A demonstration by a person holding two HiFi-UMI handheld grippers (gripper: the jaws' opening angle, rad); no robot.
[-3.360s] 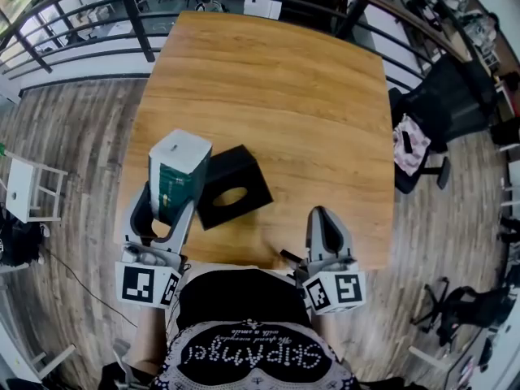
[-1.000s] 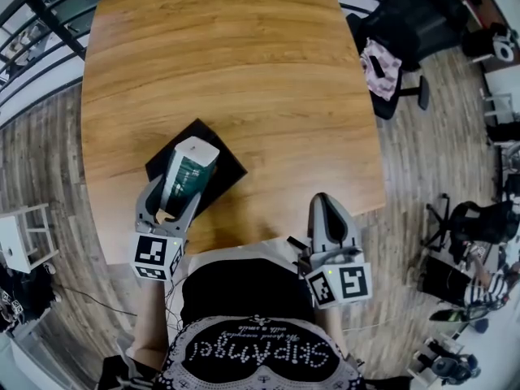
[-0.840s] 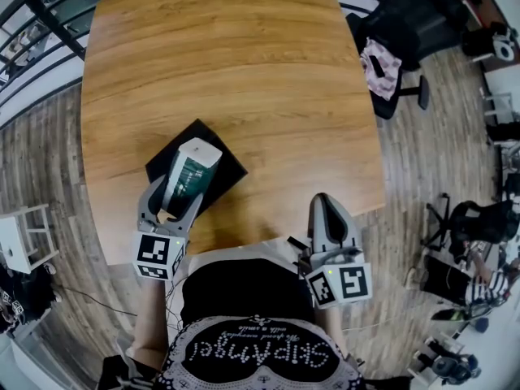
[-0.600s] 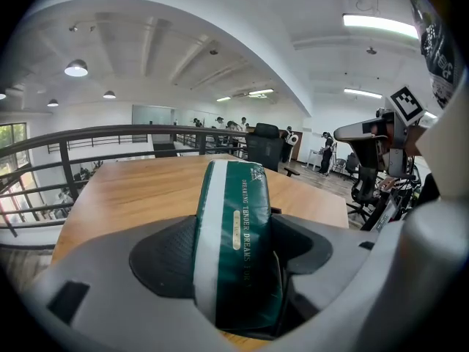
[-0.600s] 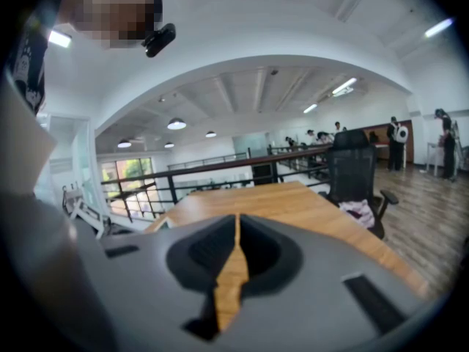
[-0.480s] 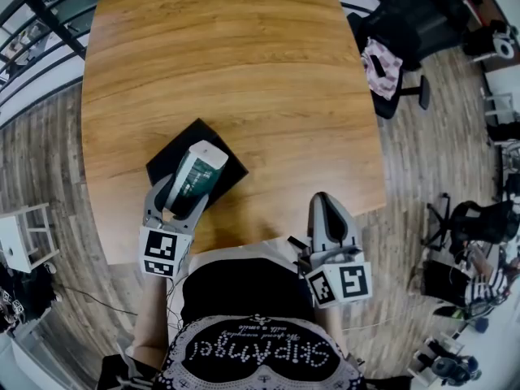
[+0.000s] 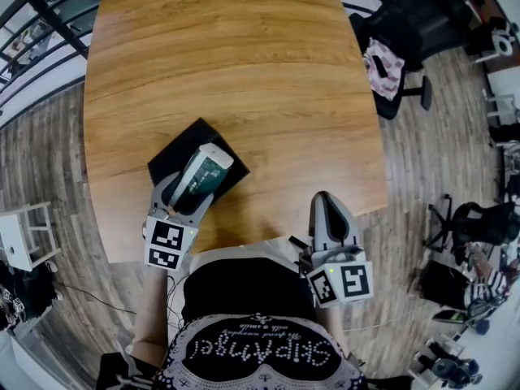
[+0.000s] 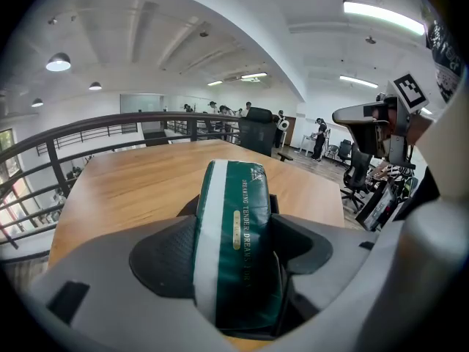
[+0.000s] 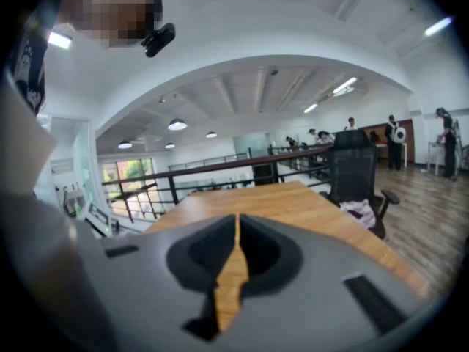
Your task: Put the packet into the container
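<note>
The green-and-white packet (image 7: 205,171) is clamped between the jaws of the left gripper (image 7: 187,201) and is held tilted, its far end over the black container (image 7: 180,146) on the wooden table (image 7: 244,71); whether it touches the container cannot be told; the right gripper (image 7: 326,203) is held closed and empty at the table's near edge.

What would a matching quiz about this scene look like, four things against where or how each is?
1 packet; 2 container; 3 right hand-held gripper; 4 office chair.
A black, on the table; B shut, empty; C beside the table, cloth on its seat; D clamped in the left hand-held gripper.
Pairs: 1-D, 2-A, 3-B, 4-C.
</note>
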